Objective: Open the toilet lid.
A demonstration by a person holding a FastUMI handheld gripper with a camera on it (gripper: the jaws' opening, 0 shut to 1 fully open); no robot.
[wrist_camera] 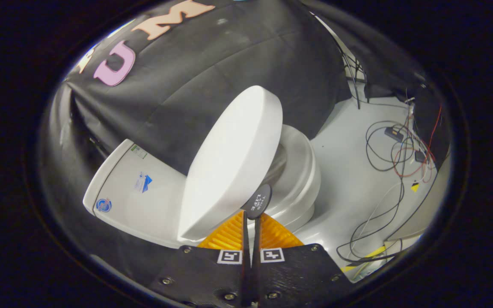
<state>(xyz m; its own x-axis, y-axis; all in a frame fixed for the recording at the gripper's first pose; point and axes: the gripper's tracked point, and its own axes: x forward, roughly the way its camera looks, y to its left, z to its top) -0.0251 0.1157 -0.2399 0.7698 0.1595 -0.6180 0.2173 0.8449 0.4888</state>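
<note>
I saw stickers on the white toilet tank (131, 188), their print too small to read. The pale floor (349, 171) carried loose cables (394, 158) near the booth's black cloth wall (212, 72). My gripper (250, 224) had its fingers pressed together on a dark tab (257, 201) at the edge of the toilet lid (229, 162), which stood tilted partway up over the seat (298, 175), just ahead of them.

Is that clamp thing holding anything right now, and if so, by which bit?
Yes. The gripper has its jaws shut on a small dark lift tab at the edge of the white toilet lid, which stands partly raised.
</note>
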